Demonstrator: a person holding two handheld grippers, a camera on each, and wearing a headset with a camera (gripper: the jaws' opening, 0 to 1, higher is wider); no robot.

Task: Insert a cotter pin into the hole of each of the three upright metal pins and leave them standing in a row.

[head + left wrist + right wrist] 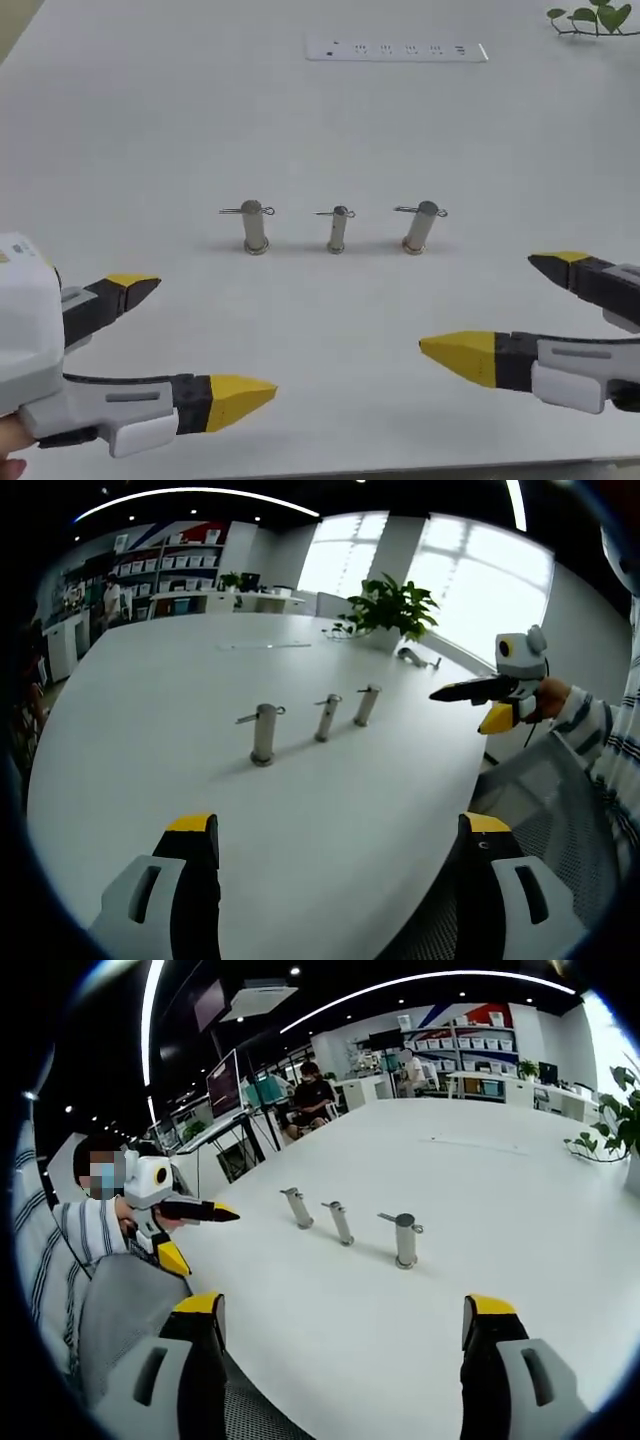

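3 metal pins stand upright in a row across the middle of the white tabletop [150, 130], spaced apart from one another. In the head view the left metal pin [255, 228], the middle metal pin [337, 230] and the right metal pin [420, 228] each carry a thin wire piece through the hole near the top: the left cotter pin [243, 211], the middle cotter pin [331, 213] and the right cotter pin [408, 210], each sticking out mostly to the left of its post. The middle metal pin looks slimmer than the other 2.

The left gripper [216, 339] hangs over the near left part of the tabletop with its 2 yellow-tipped jaws spread wide and nothing between them. The right gripper [475, 305] hangs over the near right part, its jaws likewise spread and bare. Both are well apart from the row of pins and from each other.

In the left gripper view the left metal pin is the nearest of the 3; in the right gripper view the right metal pin is the nearest.

A white power strip [397, 50] lies flat at the far side of the tabletop, and green leaves of a plant [595, 18] reach in at the far right corner.
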